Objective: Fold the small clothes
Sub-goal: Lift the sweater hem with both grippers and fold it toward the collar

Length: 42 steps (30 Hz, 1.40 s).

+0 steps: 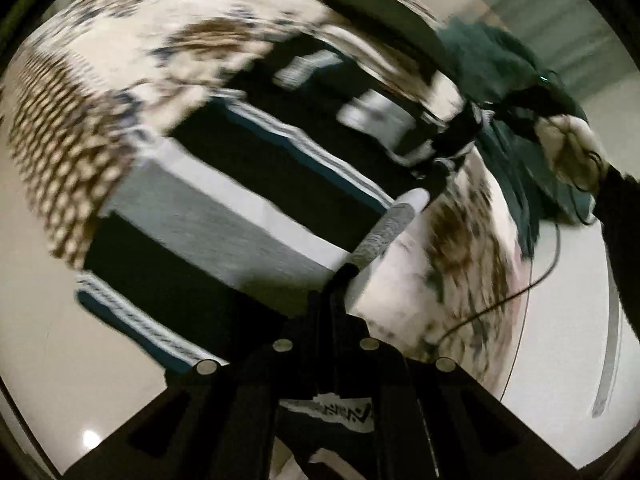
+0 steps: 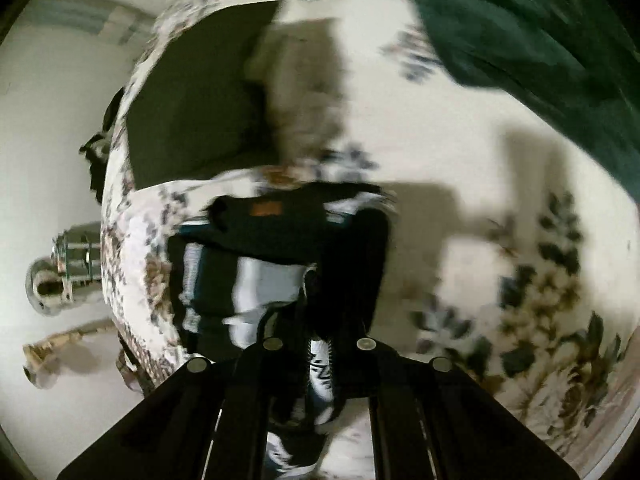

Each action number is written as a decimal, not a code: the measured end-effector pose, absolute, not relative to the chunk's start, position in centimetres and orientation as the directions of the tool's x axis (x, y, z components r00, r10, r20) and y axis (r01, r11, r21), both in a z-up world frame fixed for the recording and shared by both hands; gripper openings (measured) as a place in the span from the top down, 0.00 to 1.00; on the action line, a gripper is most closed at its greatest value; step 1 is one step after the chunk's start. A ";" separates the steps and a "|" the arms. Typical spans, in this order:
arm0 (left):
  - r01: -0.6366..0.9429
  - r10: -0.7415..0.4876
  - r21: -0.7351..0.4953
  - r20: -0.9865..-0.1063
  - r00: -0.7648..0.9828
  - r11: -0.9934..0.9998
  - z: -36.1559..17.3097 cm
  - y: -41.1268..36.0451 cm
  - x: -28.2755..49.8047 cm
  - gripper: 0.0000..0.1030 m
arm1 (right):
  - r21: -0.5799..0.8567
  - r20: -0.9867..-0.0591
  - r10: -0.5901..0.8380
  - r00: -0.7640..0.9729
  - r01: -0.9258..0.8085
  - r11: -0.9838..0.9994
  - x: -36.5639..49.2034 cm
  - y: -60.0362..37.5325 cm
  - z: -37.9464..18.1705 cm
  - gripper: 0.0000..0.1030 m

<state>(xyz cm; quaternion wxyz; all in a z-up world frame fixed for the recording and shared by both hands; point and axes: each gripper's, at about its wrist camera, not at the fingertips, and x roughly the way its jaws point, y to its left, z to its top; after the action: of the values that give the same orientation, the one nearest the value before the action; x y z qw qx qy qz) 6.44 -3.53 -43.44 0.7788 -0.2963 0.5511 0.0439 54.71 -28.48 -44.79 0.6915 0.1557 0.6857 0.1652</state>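
Fabric fills the left wrist view: the striped garment (image 1: 240, 184) stretches up and leftward from the left hand-held gripper (image 1: 340, 276), whose jaws are clamped together on its edge, while the right hand-held gripper (image 1: 444, 160) pinches the far corner ahead and rightward. From the right wrist, the right hand-held gripper (image 2: 320, 312) is closed on the garment's near edge, the cloth bunching ahead and left over the floral bed (image 2: 500, 160). Its long axis seems to run between the two grips, neither hand nearer.
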 end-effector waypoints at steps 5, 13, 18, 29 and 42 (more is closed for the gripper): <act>-0.504 -0.252 -0.432 -0.887 0.386 0.748 -45.3 3.4 4.6 0.98 | 0.404 -0.914 0.405 -0.019 -0.131 0.905 56.8 -16.5 -42.9 0.94; -0.605 -0.282 -0.464 -0.883 0.375 0.647 -48.7 11.2 3.3 0.98 | 0.268 -0.963 0.263 -0.057 -0.269 0.925 58.7 3.1 -46.5 0.94; -0.660 -0.298 -0.451 -0.893 0.339 0.601 -50.8 15.4 1.8 1.00 | 0.194 -0.981 0.180 -0.076 -0.316 0.929 59.2 11.2 -49.6 0.94; -0.640 -0.417 -0.488 -0.866 0.274 0.594 -54.8 20.7 2.4 0.88 | 0.135 -0.980 0.084 -0.180 -0.292 0.947 59.5 14.9 -55.6 0.57; -0.340 -0.346 -0.376 -0.927 0.146 0.862 -56.3 12.7 8.1 0.97 | 0.222 -0.974 0.208 -0.092 -0.195 0.955 47.1 -2.4 -48.3 0.38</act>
<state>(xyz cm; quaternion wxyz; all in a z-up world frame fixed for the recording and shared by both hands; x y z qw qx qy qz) 8.10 12.71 -56.27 0.7099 -0.2625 0.6536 -0.0022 47.09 -2.41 -48.31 0.6739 0.0046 0.7236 0.1493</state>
